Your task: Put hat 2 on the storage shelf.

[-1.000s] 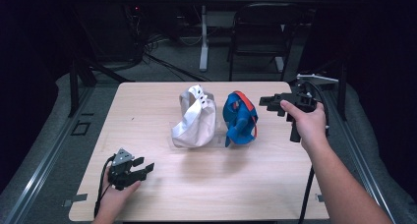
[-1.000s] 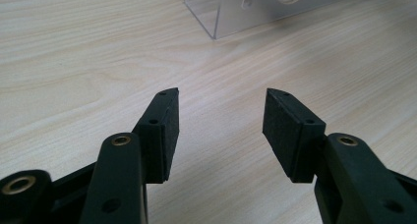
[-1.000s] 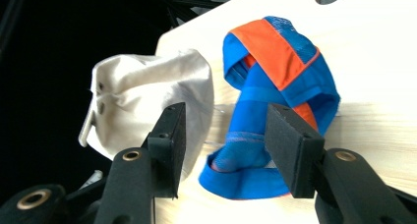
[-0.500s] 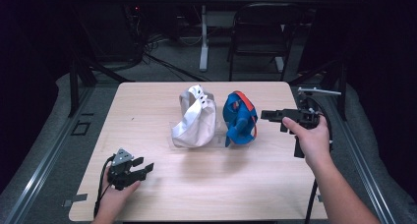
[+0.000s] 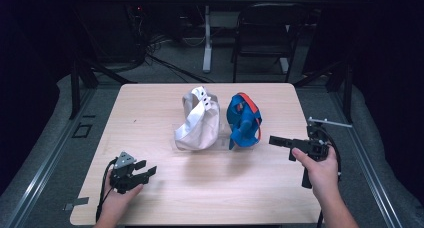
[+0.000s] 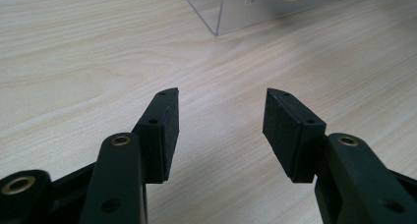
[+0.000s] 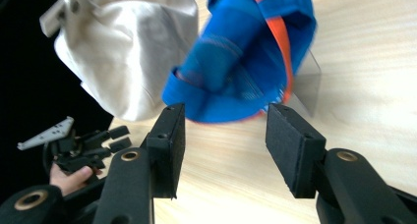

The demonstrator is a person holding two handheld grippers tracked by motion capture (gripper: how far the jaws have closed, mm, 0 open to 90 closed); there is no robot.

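Here, nearest me, my left claw [image 5: 145,171] rests low over the front left of the bench [image 5: 150,103], its jaws apart with bare wood between them and nothing held. In the left gripper view the two black pads [image 6: 164,130] stand well apart above the pale grain, and farther off the corner of a clear plastic stand [image 6: 221,13] sits on the bench.

My right claw [image 5: 274,140] is out at the right side of the bench, held level and pointing left toward the caps. Its jaws are spread wide and empty. In the right gripper view the brim of the blue cap [image 7: 236,81] sits just beyond the gap between the pads, near them but not touched, as far as I can tell; the cap is blurred there. In that same view my left hand [image 7: 69,177] and its claw show far off at the lower left.

I count two caps, side by side in the middle of the bench. The blue cap [image 5: 243,120] with an orange stripe is the right one, standing up on edge. The white cap [image 5: 197,120] is just beside it on the left, also upright, with small holes in its strap at the top. Whether the two touch I cannot tell. Both stand on the clear stand [image 5: 222,138], whose flat base shows faintly under them.

Beyond the bench I count one black chair [image 5: 262,40] on the floor and one white post [image 5: 207,38] beside it.
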